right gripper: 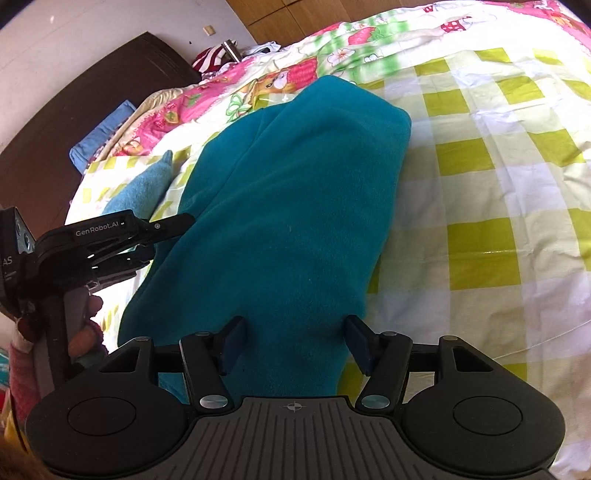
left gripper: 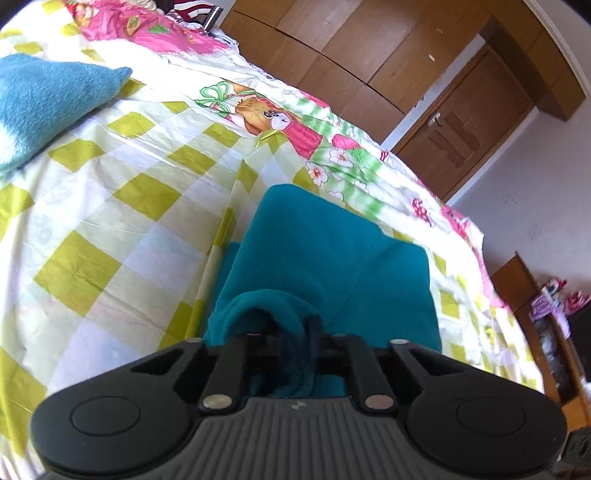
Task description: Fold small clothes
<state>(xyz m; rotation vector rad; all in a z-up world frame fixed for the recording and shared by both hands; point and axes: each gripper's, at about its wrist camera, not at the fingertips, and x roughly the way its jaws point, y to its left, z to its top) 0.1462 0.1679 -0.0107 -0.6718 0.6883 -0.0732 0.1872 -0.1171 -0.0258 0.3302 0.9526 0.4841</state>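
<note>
A teal fleece garment (right gripper: 291,206) lies on the checked bed sheet (right gripper: 480,192), folded lengthwise. In the left wrist view the garment (left gripper: 332,258) runs away from my left gripper (left gripper: 291,332), which is shut on a bunched edge of it, the cloth hiding most of the fingers. My right gripper (right gripper: 293,343) is open, its fingers (right gripper: 231,343) straddling the near end of the garment without clamping it. The left gripper also shows in the right wrist view (right gripper: 162,229), at the garment's left edge.
A lighter blue towel-like cloth (left gripper: 44,103) lies on the bed to the far left, also in the right wrist view (right gripper: 147,188). Pink patterned bedding (left gripper: 147,26) is at the head end. Wooden wardrobe and door (left gripper: 461,122) stand beyond the bed; a dark headboard (right gripper: 74,122) is at left.
</note>
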